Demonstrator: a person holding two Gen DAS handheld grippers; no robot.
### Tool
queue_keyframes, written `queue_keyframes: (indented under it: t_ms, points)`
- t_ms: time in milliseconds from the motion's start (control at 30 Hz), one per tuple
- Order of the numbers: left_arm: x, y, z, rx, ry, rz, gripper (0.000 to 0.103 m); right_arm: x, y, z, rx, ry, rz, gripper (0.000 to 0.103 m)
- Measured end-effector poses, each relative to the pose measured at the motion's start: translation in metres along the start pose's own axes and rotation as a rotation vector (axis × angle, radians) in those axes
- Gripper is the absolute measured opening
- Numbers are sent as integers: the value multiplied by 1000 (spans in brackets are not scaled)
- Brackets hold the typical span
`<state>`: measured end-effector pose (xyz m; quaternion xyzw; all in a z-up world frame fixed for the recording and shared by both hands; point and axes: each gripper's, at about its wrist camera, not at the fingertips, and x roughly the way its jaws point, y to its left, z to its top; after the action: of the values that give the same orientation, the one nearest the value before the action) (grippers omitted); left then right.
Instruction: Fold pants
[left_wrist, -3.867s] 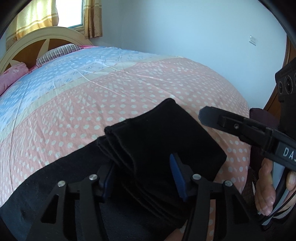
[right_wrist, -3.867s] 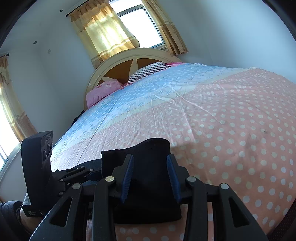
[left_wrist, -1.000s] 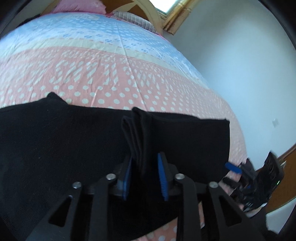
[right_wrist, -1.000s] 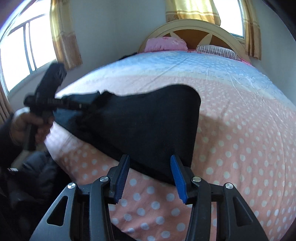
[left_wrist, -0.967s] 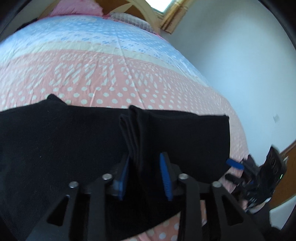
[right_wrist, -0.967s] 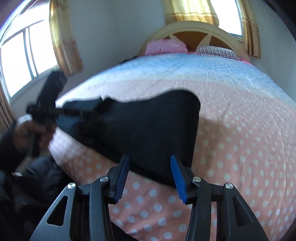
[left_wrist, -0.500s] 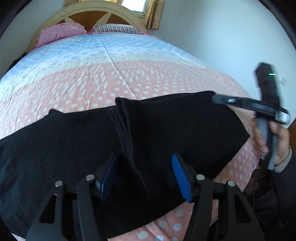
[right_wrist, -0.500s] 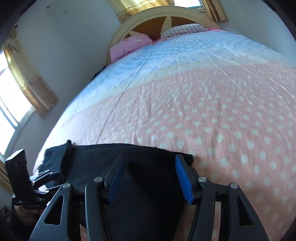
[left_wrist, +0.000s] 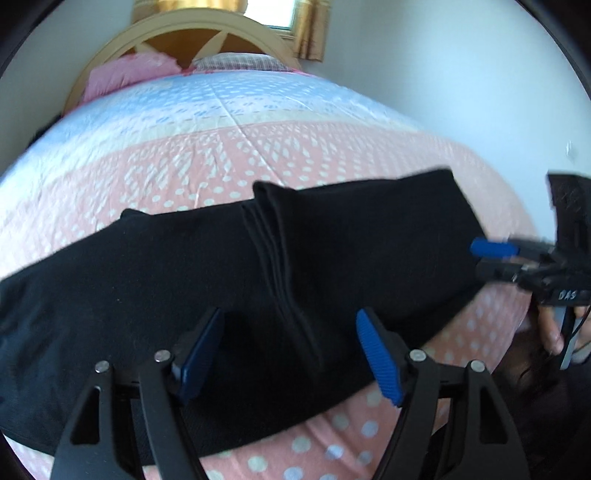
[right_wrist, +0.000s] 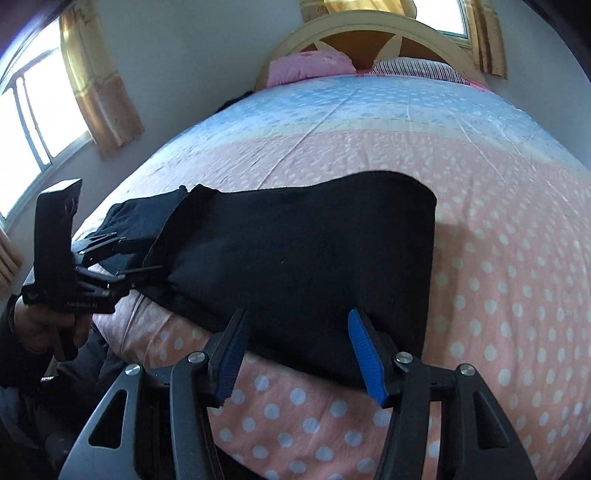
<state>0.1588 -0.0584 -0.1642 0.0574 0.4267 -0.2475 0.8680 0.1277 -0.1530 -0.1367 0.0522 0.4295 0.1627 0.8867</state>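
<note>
Black pants (left_wrist: 147, 280) lie across the near edge of the bed, with one end folded over the other and a layered fold edge (left_wrist: 273, 236) in the middle. In the right wrist view the folded pants (right_wrist: 303, 266) lie flat on the cover. My left gripper (left_wrist: 288, 332) is open and empty, hovering over the fold. My right gripper (right_wrist: 295, 332) is open and empty just above the near edge of the pants. Each gripper shows in the other's view, the right one at the right side (left_wrist: 495, 254) and the left one at the left side (right_wrist: 122, 254).
The bed (right_wrist: 498, 229) has a pink dotted cover near me and a blue one farther back. A pink pillow (right_wrist: 306, 66) and a striped pillow (right_wrist: 413, 70) lie at the cream headboard (right_wrist: 365, 26). Curtained windows (right_wrist: 29, 110) are at the left.
Both grippers have let go of the pants and opened wide. The folded end now lies flat on the bed. Both grippers have drawn back a little toward the bed edge.
</note>
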Motion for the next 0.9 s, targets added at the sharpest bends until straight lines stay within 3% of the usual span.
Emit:
queue_keyframes:
  t_ms: [167, 333, 400, 467, 567, 633, 700, 767, 900]
  points:
    - [-12, 8, -10, 5, 4, -19, 77, 10, 41, 16, -56, -49, 124, 57]
    - [-26, 29, -12, -56, -6, -30, 77, 60, 77, 1, -146, 98, 156, 58]
    - [-28, 34, -13, -72, -11, -12, 77, 54, 92, -4, -238, 90, 118, 58]
    - [-34, 43, -13, -82, -16, 15, 77, 47, 92, 3, -206, 87, 176, 58]
    - [-46, 63, -9, -82, -36, 83, 77, 35, 98, 18, -181, -28, 204, 57]
    - [-52, 82, -10, -92, -48, 133, 77, 43, 107, 28, -179, -59, 216, 57]
    - [-63, 105, -14, -118, -62, 197, 77, 62, 114, 31, -165, -19, 228, 57]
    - [-76, 129, -21, -160, -80, 248, 77, 101, 122, 23, -160, 132, 176, 57]
    - [-90, 187, -38, -269, -99, 375, 78, 102, 137, 12, -231, 69, 110, 62]
